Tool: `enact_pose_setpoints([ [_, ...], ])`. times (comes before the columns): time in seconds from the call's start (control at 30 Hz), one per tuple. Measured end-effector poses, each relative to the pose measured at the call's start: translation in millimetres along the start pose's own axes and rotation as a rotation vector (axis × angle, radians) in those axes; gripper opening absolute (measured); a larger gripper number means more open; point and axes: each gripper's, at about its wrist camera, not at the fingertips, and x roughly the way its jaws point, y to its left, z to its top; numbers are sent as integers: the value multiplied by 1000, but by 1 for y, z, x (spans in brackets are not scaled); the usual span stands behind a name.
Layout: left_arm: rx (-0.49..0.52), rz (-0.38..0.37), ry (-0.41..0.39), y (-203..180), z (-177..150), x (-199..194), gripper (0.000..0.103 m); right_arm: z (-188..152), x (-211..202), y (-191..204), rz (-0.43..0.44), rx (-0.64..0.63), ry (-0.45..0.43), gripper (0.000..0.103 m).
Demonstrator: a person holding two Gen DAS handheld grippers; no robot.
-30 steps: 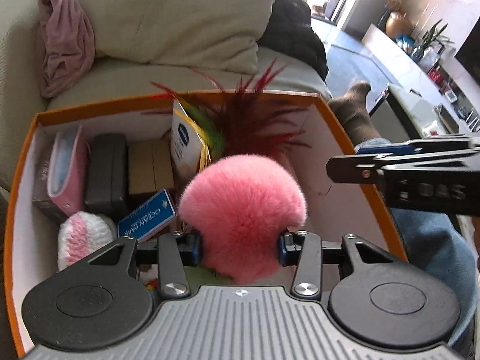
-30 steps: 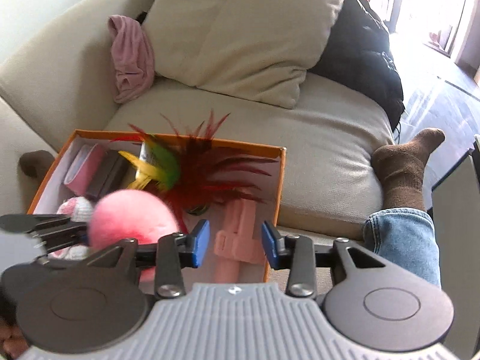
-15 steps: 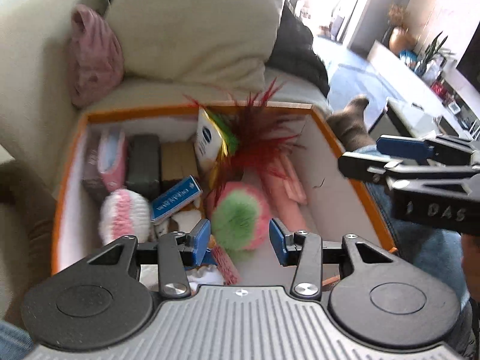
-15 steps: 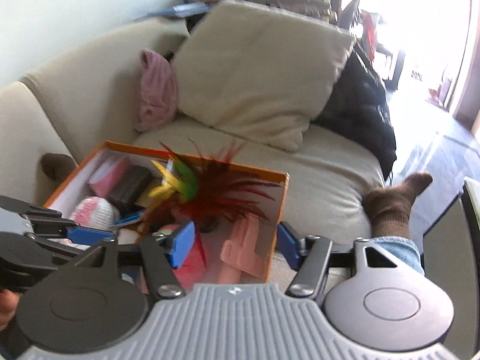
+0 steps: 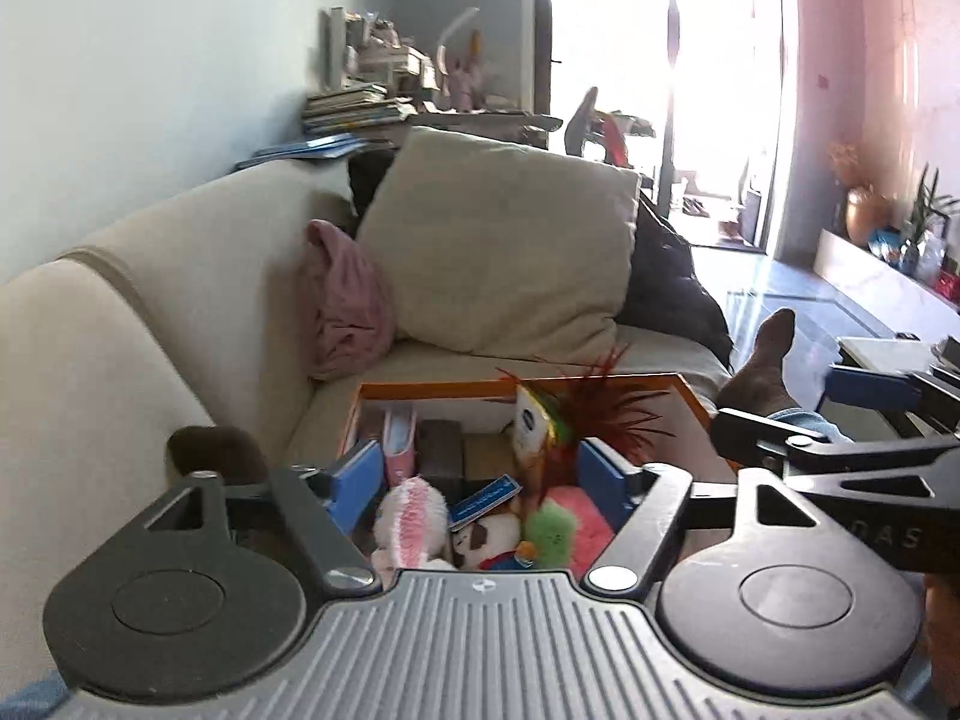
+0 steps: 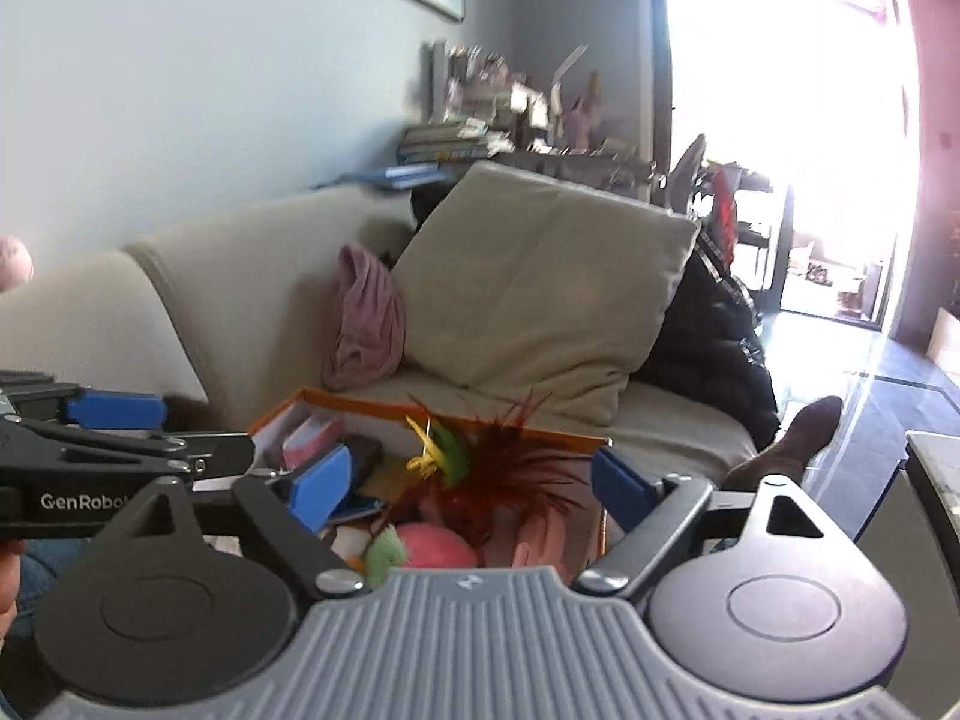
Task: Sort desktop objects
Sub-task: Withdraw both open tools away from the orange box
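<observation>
Two tools, left tool (image 5: 482, 476) and right tool (image 6: 469, 487), gape wide, empty, above an orange-rimmed cardboard box (image 5: 690, 397) on a beige fabric sofa (image 5: 180, 300); only the left view shows a terracotta vase (image 5: 862, 217).

The near end of the orange box (image 5: 690, 396) is hidden behind the left gripper's body, so whatever lies there cannot be seen. The pink pom-pom (image 5: 579, 519) shows only in part behind a blue finger (image 5: 603, 480). Print on the small blue card (image 5: 485, 495) is too small to read. In the right wrist view the shelf clutter (image 6: 510, 114) is blurred, and the doorway (image 6: 786, 120) is washed out by glare.
</observation>
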Motion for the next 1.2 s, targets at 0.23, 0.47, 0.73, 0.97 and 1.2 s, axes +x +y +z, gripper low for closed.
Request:
enact_pose_setpoints([
  [0.23, -48, 95, 27, 11, -21, 24, 89, -26, 13, 6, -59, 45, 46, 96],
  [0.47, -48, 108, 93, 22, -42, 36, 89, -51, 33, 5, -93, 106, 134, 97],
  [0.73, -41, 110, 112, 24, -46, 41, 89, -68, 42, 9, -92, 86, 186, 98],
  [0.97, -18, 120, 130, 19, -48, 45, 89, -71, 43, 8, -86, 65, 172, 99],
  [1.2, -18, 111, 157, 19, -52, 50, 89, -73, 44, 10, -92, 50, 168, 100],
])
